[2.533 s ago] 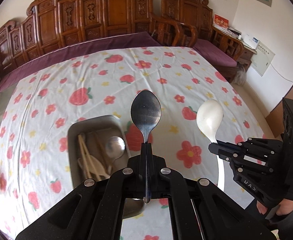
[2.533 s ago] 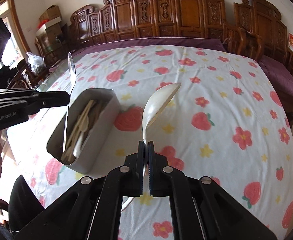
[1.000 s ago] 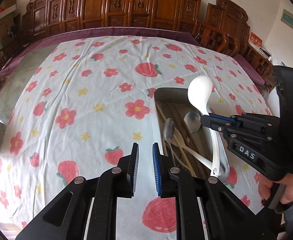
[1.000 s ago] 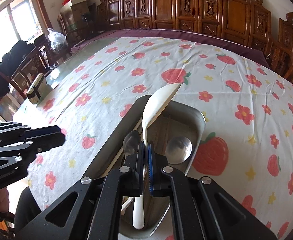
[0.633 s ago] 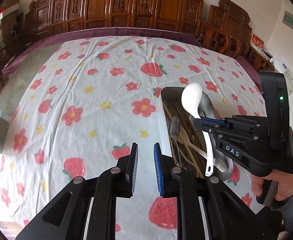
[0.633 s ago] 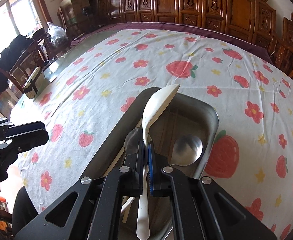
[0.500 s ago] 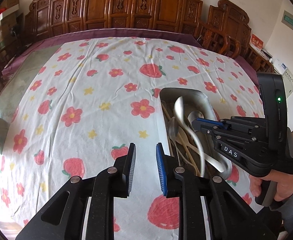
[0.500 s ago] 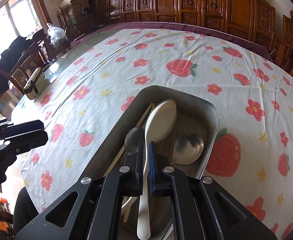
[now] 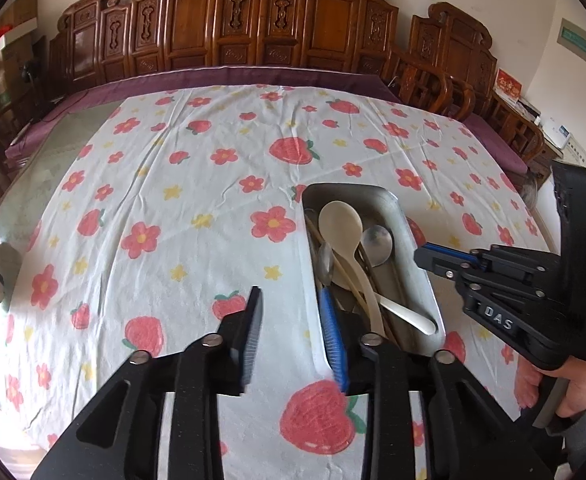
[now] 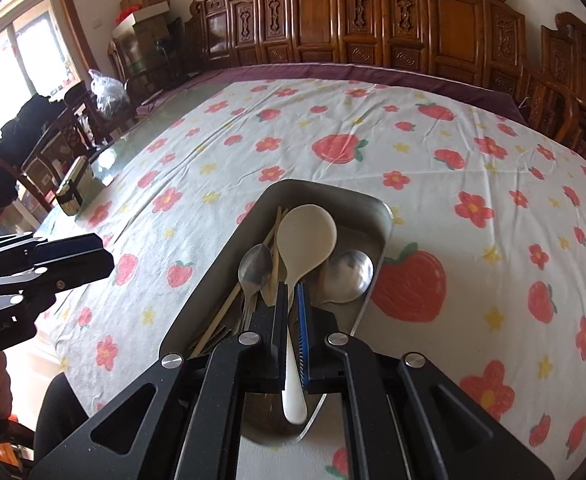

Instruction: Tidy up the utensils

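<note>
Strawberry-and-flower printed white tablecloth (image 9: 197, 184) carries a rectangular steel tray (image 10: 377, 256) holding a cream plastic spoon (image 10: 307, 236), two steel spoons and chopsticks. Right gripper (image 10: 291, 300) nearly closed, empty, above the spoon's handle. Left gripper (image 9: 289, 312) empty, jaws opening.

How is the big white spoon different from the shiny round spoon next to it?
The white spoon is cream-coloured and matte; the metal spoon is silver and shiny. The white spoon's bowl looks larger and oval; the metal spoon's looks smaller and round. Both lie in the metal tray, bowls toward its far end.
</note>
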Motion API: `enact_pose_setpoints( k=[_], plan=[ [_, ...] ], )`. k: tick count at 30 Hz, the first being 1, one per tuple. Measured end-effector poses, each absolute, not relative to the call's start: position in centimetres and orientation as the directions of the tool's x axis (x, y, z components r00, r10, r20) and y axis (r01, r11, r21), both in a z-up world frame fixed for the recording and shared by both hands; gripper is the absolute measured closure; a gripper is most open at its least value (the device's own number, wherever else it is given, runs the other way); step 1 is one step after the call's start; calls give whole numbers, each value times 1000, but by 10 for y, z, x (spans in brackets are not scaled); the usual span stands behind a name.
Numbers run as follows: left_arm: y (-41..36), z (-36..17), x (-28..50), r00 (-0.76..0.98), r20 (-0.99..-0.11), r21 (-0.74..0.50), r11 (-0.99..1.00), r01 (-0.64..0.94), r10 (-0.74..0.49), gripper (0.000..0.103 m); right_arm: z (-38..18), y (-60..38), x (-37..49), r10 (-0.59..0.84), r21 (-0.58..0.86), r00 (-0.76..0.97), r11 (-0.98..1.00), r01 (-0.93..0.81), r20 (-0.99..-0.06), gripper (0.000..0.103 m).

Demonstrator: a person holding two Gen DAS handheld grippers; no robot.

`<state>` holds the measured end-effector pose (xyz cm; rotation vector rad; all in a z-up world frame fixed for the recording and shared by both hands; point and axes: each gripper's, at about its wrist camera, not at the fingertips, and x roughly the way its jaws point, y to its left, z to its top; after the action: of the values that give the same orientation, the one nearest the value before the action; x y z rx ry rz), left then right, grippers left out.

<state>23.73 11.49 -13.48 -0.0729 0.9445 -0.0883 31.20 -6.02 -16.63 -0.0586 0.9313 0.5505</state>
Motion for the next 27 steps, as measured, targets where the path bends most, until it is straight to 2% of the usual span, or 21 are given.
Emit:
enact_pose_setpoints(
  k=[5, 7, 8, 10, 13, 16, 20, 27],
  plan=[
    [101, -124, 227, 597, -795, -94, 994, 52, -107, 61, -148, -85, 289, 425, 185, 513, 872, -454, -746, 76],
    [96, -119, 222, 610, -786, -91, 994, 52, -104, 36, -140, -96, 279, 421, 183, 532, 878, -442, -735, 66],
    [93, -116, 217, 620, -778, -87, 995, 51, -100, 33, -135, -102, 272, 416, 179, 547, 883, -434, -727, 59],
    [88, -114, 212, 623, -777, -84, 995, 46, -94, 18, -128, -112, 263, 407, 173, 566, 891, -420, -717, 49],
    [80, -109, 202, 629, -772, -82, 996, 38, -88, 10, -118, -129, 248, 378, 161, 605, 910, -382, -700, 23],
    [72, -105, 192, 644, -761, -72, 997, 36, -78, 8, -109, -145, 235, 353, 149, 634, 924, -352, -688, 10],
    [64, -101, 180, 660, -747, -60, 997, 41, -73, 8, -105, -160, 218, 319, 130, 647, 937, -323, -692, 3],
    [52, -94, 158, 705, -705, -68, 997, 44, -79, 8, -107, -179, 186, 293, 124, 658, 949, -291, -693, 3]
  ],
)
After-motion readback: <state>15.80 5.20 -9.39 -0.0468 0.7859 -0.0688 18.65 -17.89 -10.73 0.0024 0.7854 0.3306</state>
